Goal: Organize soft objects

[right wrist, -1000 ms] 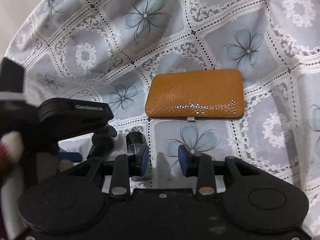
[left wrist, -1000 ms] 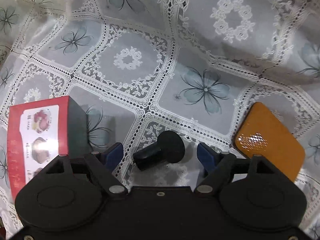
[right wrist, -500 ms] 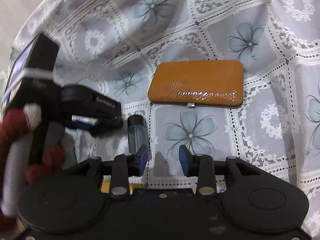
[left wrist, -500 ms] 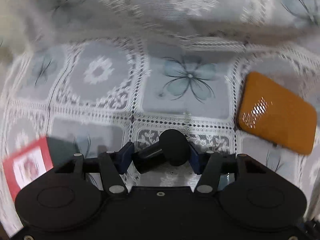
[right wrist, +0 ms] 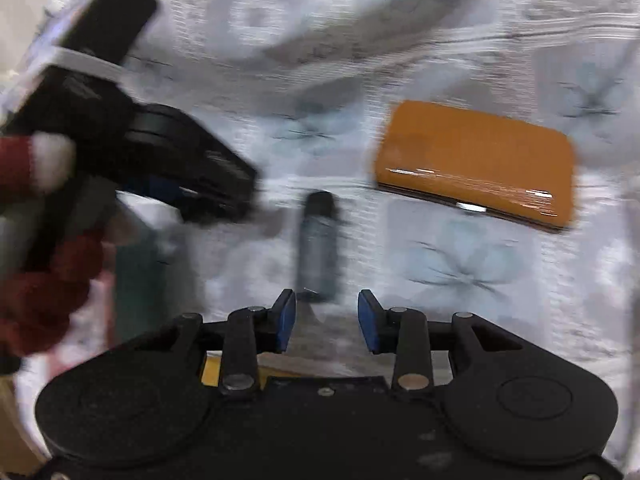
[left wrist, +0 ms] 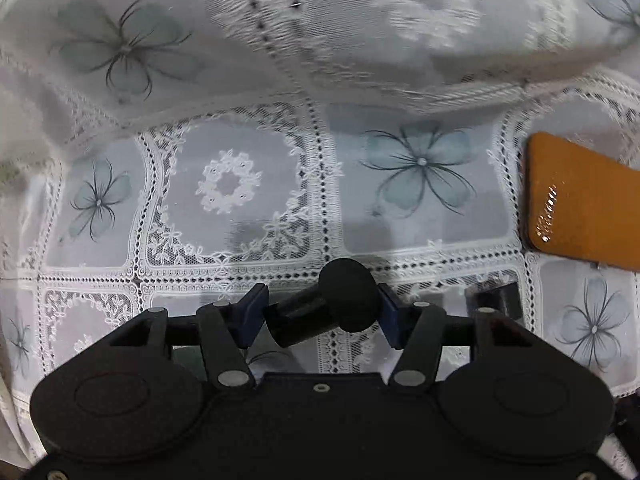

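Observation:
My left gripper (left wrist: 320,316) is shut on a black knob-shaped piece (left wrist: 326,310), a short stem with a round head, held just over the lace tablecloth (left wrist: 228,184). An orange case (left wrist: 584,200) lies flat to its right. In the blurred right wrist view the orange case (right wrist: 476,160) sits ahead and to the right. A dark tube (right wrist: 318,244) lies on the cloth straight in front of my right gripper (right wrist: 326,320). Its blue pads stand close together with nothing between them. The left gripper (right wrist: 192,172) shows at the left, held by a hand in a red and white glove (right wrist: 40,240).
The dark tube's end (left wrist: 496,300) peeks out beside the left gripper's right finger. The cloth rises in a fold (left wrist: 360,40) at the back. A blurred greenish thing (right wrist: 140,272) lies under the left gripper, and a yellow thing (right wrist: 212,372) shows under my right gripper.
The left jaws closed on the black knob-shaped piece and the gripper rolled; the red box left its view. The right gripper shifted, so the dark tube now lies straight ahead of its fingers.

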Motion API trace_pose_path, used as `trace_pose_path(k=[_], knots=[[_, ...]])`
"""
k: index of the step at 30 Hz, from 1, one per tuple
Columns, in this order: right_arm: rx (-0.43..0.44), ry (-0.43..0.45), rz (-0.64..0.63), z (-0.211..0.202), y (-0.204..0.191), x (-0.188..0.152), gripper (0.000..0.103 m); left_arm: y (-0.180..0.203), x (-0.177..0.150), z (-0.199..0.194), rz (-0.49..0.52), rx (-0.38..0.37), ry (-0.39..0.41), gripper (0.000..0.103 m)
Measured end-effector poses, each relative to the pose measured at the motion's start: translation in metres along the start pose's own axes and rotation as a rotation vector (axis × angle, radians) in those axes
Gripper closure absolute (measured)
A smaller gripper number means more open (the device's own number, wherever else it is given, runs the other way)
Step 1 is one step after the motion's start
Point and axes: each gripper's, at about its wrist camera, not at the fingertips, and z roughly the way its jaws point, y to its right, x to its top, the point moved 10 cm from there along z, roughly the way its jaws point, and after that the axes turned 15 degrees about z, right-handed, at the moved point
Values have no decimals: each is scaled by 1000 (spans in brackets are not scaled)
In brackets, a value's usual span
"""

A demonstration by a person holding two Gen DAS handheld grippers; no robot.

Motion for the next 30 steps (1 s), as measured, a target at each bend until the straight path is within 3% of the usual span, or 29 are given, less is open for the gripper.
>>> trace_pose_path(k=[3,6,10,22,30], knots=[[20,22,-23,-3,-6,6,68,-7,2,5,-23,-37,-10,47],[-32,66,-126,-7,-2,12,61,-8,5,6,-13,-56,-12,46],[-89,81,-234,-13,9,13,61,-11,8,10,11,-72,-13,46],[-116,15,-144,5,6,-2,59,-15,2,24,57,-96,-10,44],[-290,60,-35,-4,38,15,59,-15,4,26,60,-105,-15,43]])
